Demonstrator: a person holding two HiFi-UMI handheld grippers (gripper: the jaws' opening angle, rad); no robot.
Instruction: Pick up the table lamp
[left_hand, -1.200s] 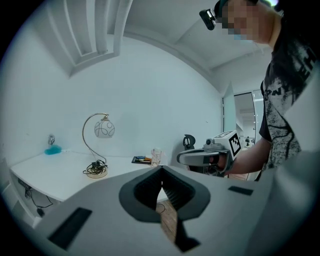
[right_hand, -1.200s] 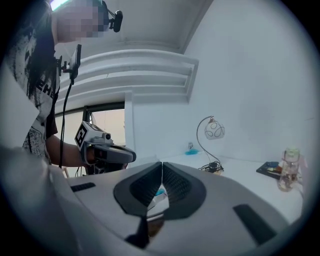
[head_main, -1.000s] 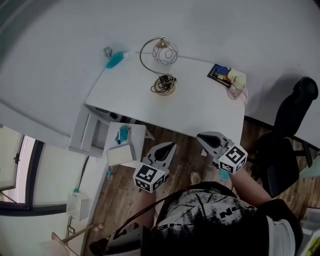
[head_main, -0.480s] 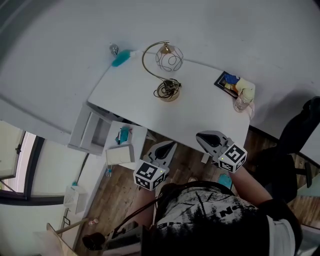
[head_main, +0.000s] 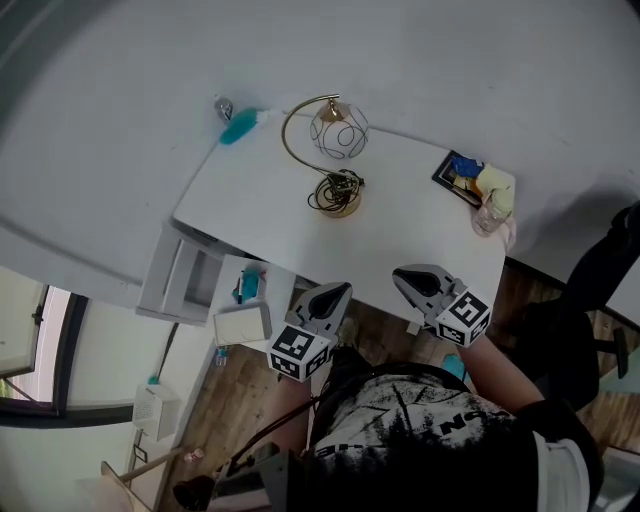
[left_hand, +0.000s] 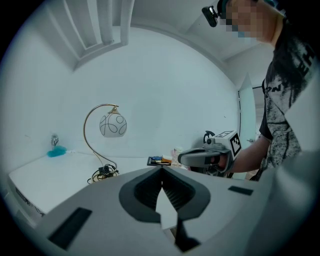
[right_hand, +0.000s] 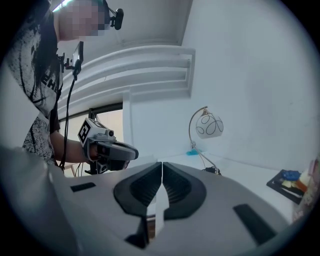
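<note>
The table lamp stands near the back of the white table: a gold arched stem, a round white shade with wire loops, and a black cord coiled on its base. It shows far off in the left gripper view and in the right gripper view. My left gripper is shut and empty, just off the table's front edge. My right gripper is shut and empty too, at the front edge further right. Both are well short of the lamp.
A turquoise item lies at the table's back left corner. A dark tray with colourful bits and a clear cup sit at the right end. White drawers stand left below the table, a black chair to the right.
Both grippers have drifted toward the table's front edge, staying shut. The table and lamp sit nearer in the head view than before.
</note>
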